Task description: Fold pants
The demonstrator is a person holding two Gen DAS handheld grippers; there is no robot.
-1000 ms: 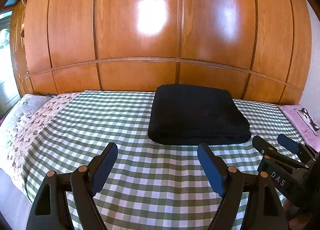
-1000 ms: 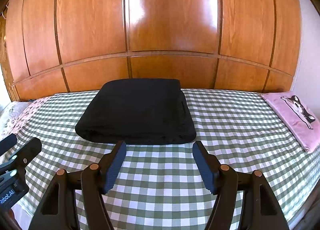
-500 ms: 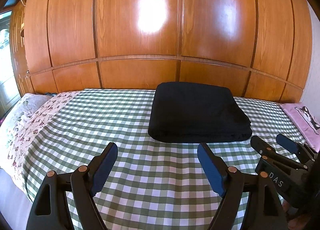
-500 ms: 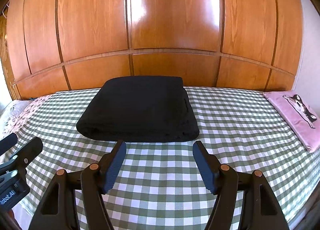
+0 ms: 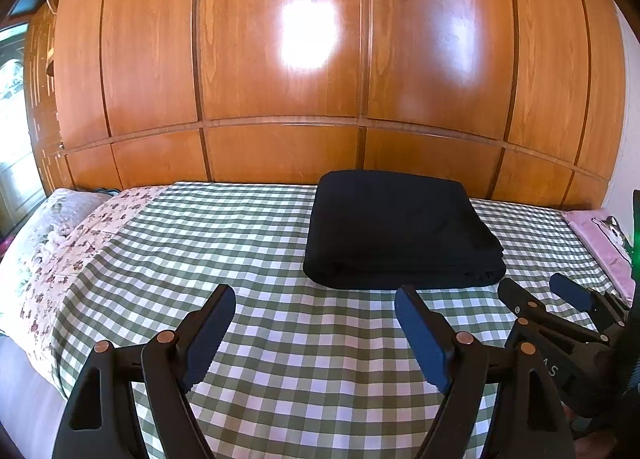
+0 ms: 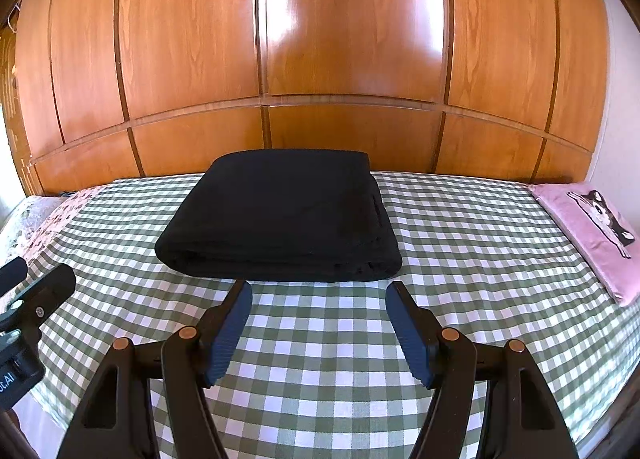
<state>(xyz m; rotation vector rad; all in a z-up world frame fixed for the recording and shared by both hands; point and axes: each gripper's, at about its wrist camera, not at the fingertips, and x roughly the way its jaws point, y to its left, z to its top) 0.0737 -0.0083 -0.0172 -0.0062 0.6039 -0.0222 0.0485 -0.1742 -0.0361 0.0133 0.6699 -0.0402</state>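
The black pants point(image 5: 400, 231) lie folded into a thick rectangle on the green checked bedspread point(image 5: 248, 259), near the wooden wall. They also show in the right wrist view point(image 6: 280, 219). My left gripper point(image 5: 316, 299) is open and empty, above the bedspread in front of the pants and to their left. My right gripper point(image 6: 320, 291) is open and empty, just in front of the pants' near edge. The right gripper shows at the right in the left wrist view point(image 5: 536, 291). The left gripper shows at the left edge in the right wrist view point(image 6: 36, 279).
A wooden panelled wall point(image 6: 320, 59) stands right behind the bed. A pink cat-print pillow point(image 6: 592, 231) lies at the bed's right end. A floral sheet and pillow point(image 5: 60, 227) lie at the left end. The bed's near edge is below both grippers.
Both views have tilted upward slightly, so the pants sit a little lower and closer in frame. Both grippers stay open and empty.
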